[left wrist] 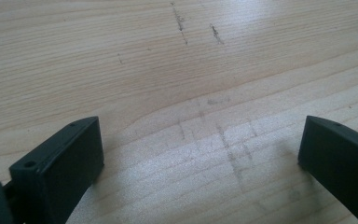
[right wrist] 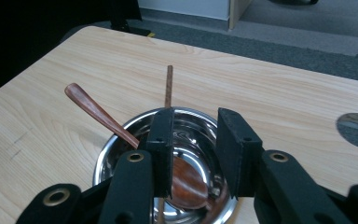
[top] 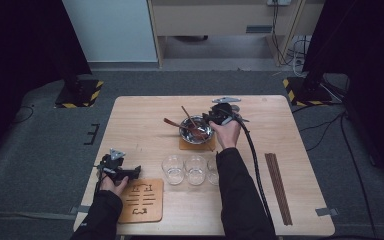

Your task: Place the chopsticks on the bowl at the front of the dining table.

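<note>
The right tool (right wrist: 193, 154), jaws narrowly parted and gripping nothing, is hovering over the steel bowl (right wrist: 121, 149), hiding part of the wooden spoon (right wrist: 98, 114), whose handle is pointing up-left over the rim. The left tool (left wrist: 200, 154) is resting wide open above the bare tabletop (left wrist: 168, 60).

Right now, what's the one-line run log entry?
right gripper open above steel bowl | wooden spoon, chopstick in bowl | left gripper open, over table
</note>
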Available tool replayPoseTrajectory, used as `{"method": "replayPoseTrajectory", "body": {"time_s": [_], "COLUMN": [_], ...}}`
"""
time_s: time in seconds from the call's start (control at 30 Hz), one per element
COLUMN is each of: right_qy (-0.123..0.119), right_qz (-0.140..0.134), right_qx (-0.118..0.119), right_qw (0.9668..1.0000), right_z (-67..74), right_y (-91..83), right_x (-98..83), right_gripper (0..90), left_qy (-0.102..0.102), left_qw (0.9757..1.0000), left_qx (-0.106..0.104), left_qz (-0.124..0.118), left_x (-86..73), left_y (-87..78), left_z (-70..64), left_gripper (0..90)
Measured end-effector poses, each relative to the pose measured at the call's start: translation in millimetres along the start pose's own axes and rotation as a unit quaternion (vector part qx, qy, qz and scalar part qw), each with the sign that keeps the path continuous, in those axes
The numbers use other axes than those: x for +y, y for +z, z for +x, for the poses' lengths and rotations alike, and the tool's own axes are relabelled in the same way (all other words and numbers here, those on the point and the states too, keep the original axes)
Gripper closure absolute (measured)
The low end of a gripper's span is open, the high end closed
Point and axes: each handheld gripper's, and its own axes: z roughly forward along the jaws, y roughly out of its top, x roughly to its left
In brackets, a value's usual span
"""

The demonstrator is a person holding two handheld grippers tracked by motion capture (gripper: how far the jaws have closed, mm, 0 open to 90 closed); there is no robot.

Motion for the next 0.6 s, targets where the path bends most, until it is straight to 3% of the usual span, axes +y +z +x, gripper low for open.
{"method": "replayPoseTrajectory", "body": {"time_s": [0.37, 0.6], "right_qy": [-0.004, -0.023], "right_qz": [-0.011, -0.012], "right_qx": [-0.002, -0.007], "right_qw": [0.9999, 0.9996], "right_z": [-20.6, -28.4], "right_y": [-34.8, -55.2], "right_x": [-5.8, -8.7], "right_gripper": [60.8, 57.6], "left_qy": [0.000, 0.000], "left_qw": [1.0000, 1.0000], "left_qx": [0.000, 0.000], "left_qz": [0.000, 0.000], "left_x": [0.0, 0.0], "left_y": [0.0, 0.0], "left_z": [-0.1, 0.0], "left_gripper": [0.0, 0.0]}}
